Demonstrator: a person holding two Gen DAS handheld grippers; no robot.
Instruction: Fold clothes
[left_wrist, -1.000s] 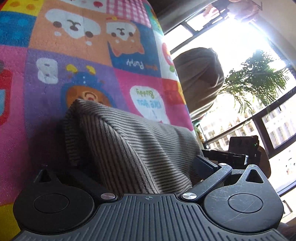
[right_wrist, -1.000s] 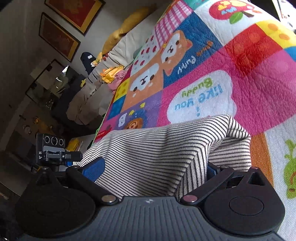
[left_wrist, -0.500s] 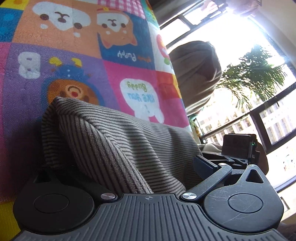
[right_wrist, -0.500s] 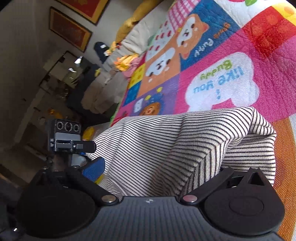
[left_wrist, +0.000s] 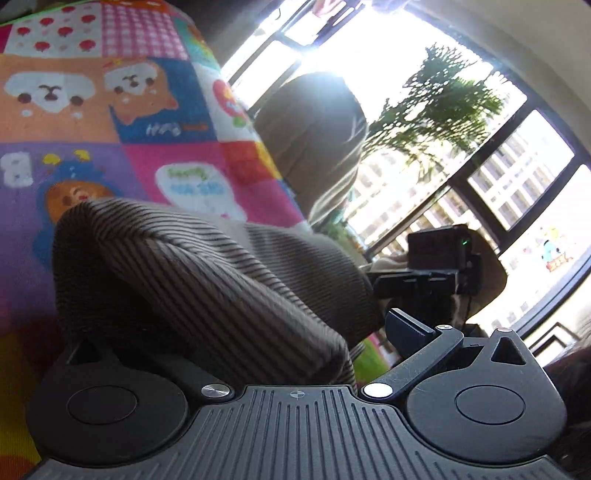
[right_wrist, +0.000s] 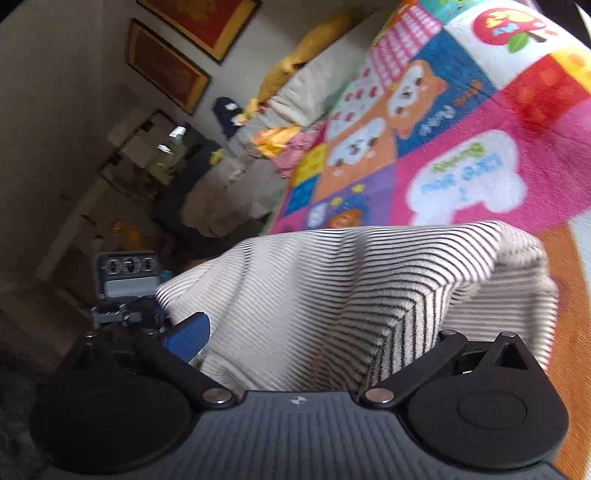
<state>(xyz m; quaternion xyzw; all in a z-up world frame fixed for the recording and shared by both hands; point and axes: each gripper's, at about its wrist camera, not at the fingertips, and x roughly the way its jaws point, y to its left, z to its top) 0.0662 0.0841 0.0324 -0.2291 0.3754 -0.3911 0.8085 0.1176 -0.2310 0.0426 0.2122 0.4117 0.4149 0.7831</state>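
Observation:
A black-and-white striped garment (left_wrist: 207, 273) is draped over both grippers and held up above a colourful cartoon patchwork blanket (left_wrist: 110, 122). My left gripper (left_wrist: 236, 332) is shut on the garment's left end; cloth hides its left finger. My right gripper (right_wrist: 325, 339) is shut on the right end of the same garment (right_wrist: 332, 288), and cloth hides its right finger. Each view shows the other gripper at the cloth's far end: the right one (left_wrist: 436, 254) and the left one (right_wrist: 125, 280).
The blanket (right_wrist: 461, 147) covers a bed. A brown rounded chair back (left_wrist: 314, 140) stands by large bright windows with a plant (left_wrist: 443, 107). Yellow and pink clothes (right_wrist: 280, 144), a white sofa (right_wrist: 310, 92) with yellow cushions and framed pictures (right_wrist: 166, 66) lie beyond the bed.
Both grippers have lifted and swung with the striped garment still held; more of the window and the room now shows. The grips have not changed.

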